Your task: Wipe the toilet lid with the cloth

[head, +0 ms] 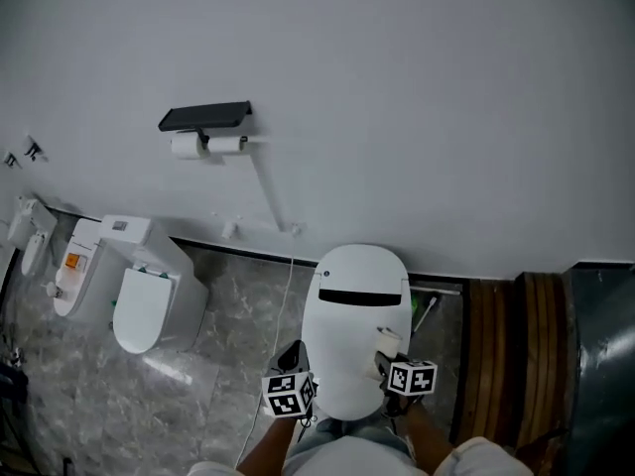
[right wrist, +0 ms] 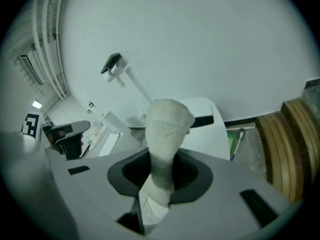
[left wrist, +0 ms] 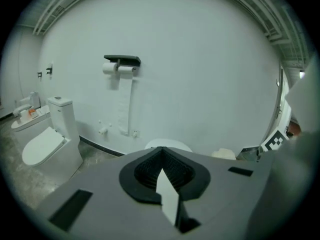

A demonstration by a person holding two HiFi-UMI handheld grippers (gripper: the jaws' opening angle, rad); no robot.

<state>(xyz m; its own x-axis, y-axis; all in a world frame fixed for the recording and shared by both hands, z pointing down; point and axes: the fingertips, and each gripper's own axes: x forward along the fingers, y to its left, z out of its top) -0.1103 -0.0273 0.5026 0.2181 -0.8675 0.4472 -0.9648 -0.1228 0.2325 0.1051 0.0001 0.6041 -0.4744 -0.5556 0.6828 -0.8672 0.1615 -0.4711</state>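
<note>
The white closed toilet lid (head: 355, 315), with a dark slot across its upper part, lies straight below me in the head view. My right gripper (head: 395, 365) hovers over the lid's right front part, shut on a rolled off-white cloth (right wrist: 167, 129) that sticks up out of its jaws. My left gripper (head: 294, 377) hangs at the lid's left edge, shut with nothing in it. In the left gripper view its jaws (left wrist: 161, 151) meet, and the lid (left wrist: 167, 145) and the cloth (left wrist: 224, 154) show beyond them. The right gripper view shows the lid (right wrist: 212, 129) behind the cloth.
A second toilet (head: 139, 296) stands to the left on the grey marble floor. A toilet-paper holder (head: 206, 132) with two rolls hangs on the white wall. A green-handled brush (right wrist: 234, 143) lies right of the lid, and wooden slats (head: 516, 355) stand further right.
</note>
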